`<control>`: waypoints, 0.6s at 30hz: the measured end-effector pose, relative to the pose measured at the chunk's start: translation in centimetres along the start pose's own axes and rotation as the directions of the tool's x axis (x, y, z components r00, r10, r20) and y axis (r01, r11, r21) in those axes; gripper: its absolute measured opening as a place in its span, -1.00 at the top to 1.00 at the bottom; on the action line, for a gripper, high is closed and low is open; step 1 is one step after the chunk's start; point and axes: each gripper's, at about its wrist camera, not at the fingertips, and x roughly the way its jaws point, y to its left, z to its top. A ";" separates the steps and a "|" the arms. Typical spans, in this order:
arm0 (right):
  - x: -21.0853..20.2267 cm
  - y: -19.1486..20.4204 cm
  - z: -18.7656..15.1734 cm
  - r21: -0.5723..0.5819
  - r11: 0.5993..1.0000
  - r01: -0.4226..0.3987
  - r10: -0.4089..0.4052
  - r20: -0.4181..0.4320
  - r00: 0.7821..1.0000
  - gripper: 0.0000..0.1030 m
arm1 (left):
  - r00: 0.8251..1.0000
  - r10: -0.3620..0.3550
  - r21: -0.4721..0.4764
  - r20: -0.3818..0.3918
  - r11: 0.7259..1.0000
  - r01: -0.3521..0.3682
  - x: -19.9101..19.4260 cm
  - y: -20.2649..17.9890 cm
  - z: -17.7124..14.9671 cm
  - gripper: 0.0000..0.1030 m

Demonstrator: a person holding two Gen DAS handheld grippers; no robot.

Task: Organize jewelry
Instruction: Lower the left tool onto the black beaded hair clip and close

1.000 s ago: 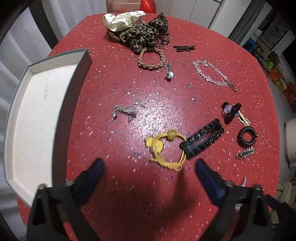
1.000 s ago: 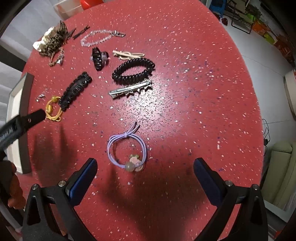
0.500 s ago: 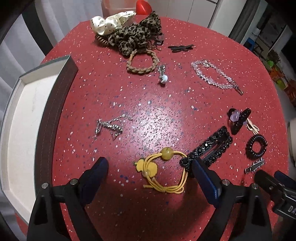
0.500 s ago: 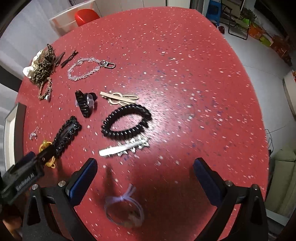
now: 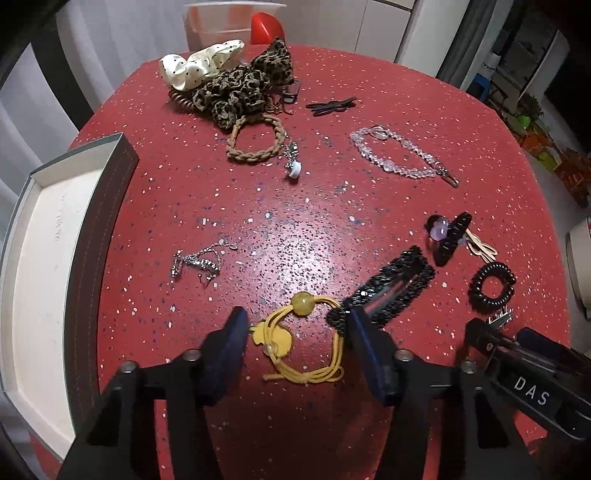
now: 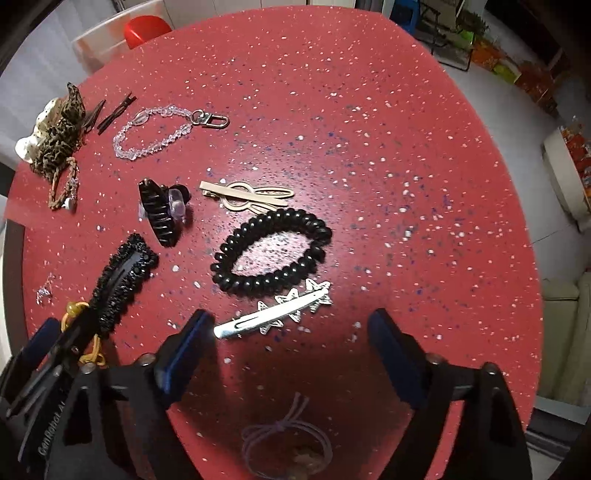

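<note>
My left gripper (image 5: pixel 295 332) is open, its fingers either side of a yellow hair tie (image 5: pixel 299 339) with a bead on the red table. A black beaded clip (image 5: pixel 384 291) lies just right of it. My right gripper (image 6: pixel 291 328) is open over a silver star clip (image 6: pixel 280 314). A black spiral hair tie (image 6: pixel 273 254) lies just beyond it, and a lilac hair tie (image 6: pixel 288 443) lies under the gripper. An open white-lined box (image 5: pixel 48 266) stands at the left.
A silver chain (image 5: pixel 195 262), a braided bracelet (image 5: pixel 255 144), a crystal bracelet (image 5: pixel 399 155), scrunchies (image 5: pixel 236 85), a black claw clip (image 6: pixel 159 210) and a beige clip (image 6: pixel 247 194) lie on the table. A clear bin (image 5: pixel 229 22) stands beyond the far edge.
My left gripper has moved forward and narrowed around the yellow hair tie. My right gripper has moved forward past the lilac hair tie to the star clip.
</note>
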 end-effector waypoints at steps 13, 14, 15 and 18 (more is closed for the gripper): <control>-1.8 -2.8 -0.3 -0.006 0.997 -0.077 0.077 0.011 0.997 0.80 | 0.995 -0.093 -0.025 -0.042 0.995 0.092 -1.5 2.3 -1.5 0.85; -2.0 -3.1 -0.4 -0.005 0.997 -0.083 0.083 0.011 0.996 0.80 | 0.995 -0.096 -0.027 -0.042 0.995 0.095 -1.8 2.6 -1.7 0.85; -2.1 -3.5 -0.4 -0.004 0.996 -0.092 0.092 0.010 0.996 0.80 | 0.994 -0.099 -0.028 -0.043 0.995 0.098 -2.0 2.8 -1.9 0.85; -2.8 -4.0 -0.8 -0.003 0.994 -0.109 0.109 0.008 0.994 0.80 | 0.994 -0.104 -0.026 -0.042 0.994 0.103 -2.8 3.3 -2.3 0.85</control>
